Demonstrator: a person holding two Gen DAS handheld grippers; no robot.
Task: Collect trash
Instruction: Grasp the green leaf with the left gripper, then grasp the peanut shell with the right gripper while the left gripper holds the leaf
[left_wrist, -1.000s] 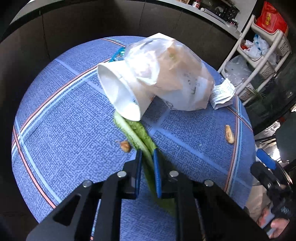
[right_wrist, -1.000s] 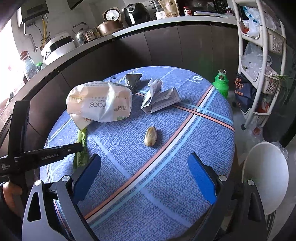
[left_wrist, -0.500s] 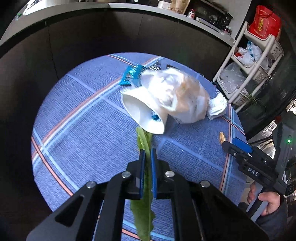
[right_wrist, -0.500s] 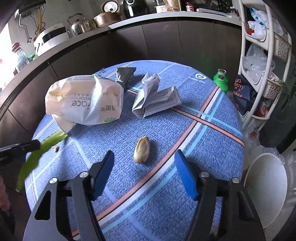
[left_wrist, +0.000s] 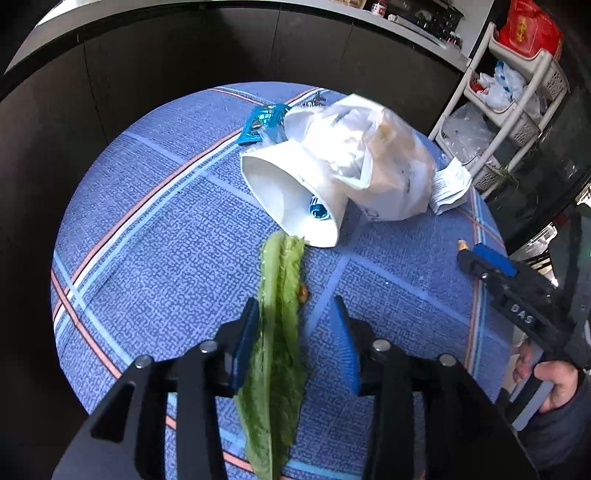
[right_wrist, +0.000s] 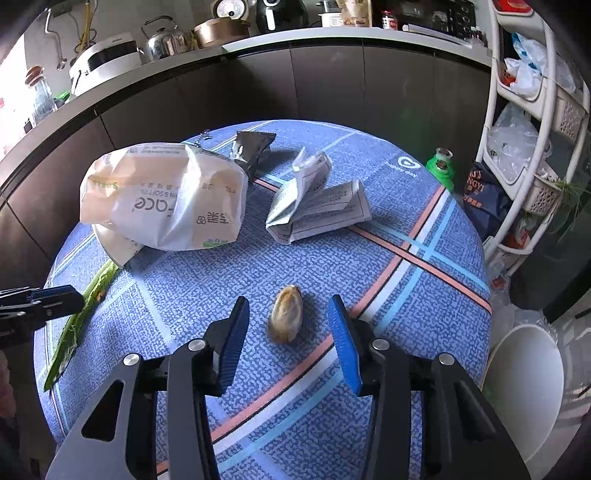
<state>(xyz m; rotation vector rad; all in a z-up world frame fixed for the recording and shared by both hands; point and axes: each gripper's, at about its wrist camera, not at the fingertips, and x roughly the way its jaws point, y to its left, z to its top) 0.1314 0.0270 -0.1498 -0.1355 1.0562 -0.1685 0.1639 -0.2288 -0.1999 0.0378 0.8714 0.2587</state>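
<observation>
Left claw letting go of a lettuce leaf, right claw closing around a nut shell

In the left wrist view the left gripper (left_wrist: 295, 339) is opening, the lettuce leaf (left_wrist: 279, 332) hanging loose against one pad at lower centre. In the right wrist view the right gripper (right_wrist: 286, 341) is closing, pads not yet touching the shell (right_wrist: 285, 319) at centre frame on the blue table (right_wrist: 369, 280). The leaf may land back on the cloth, since no bin sits under it; the rounded shell could squirt free if pinched off-centre
</observation>
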